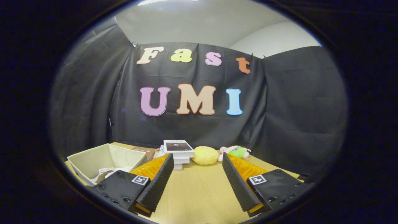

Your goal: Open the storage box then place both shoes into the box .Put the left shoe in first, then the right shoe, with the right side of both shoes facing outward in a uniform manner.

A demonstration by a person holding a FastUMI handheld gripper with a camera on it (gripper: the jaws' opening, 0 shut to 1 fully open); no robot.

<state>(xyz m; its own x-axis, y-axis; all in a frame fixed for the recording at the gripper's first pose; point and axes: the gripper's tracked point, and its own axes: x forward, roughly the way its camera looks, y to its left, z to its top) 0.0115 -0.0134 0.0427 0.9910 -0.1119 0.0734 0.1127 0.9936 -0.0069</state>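
My gripper [197,156] hovers open over the wooden table [199,193], with only bare tabletop between its fingers [158,183]. A beige fabric storage box [93,160] stands to the left of the left finger, its top open. Something white [107,172] with what looks like laces lies inside it, partly hidden by the finger mount; I cannot tell whether it is a shoe. The gripper is beside the box, not over it.
Beyond the fingertips, along the black cloth wall, stand a stack of books [178,151], a round yellow plush [205,155] and a pink and green soft toy [236,151]. A brown flat item [144,151] lies behind the box.
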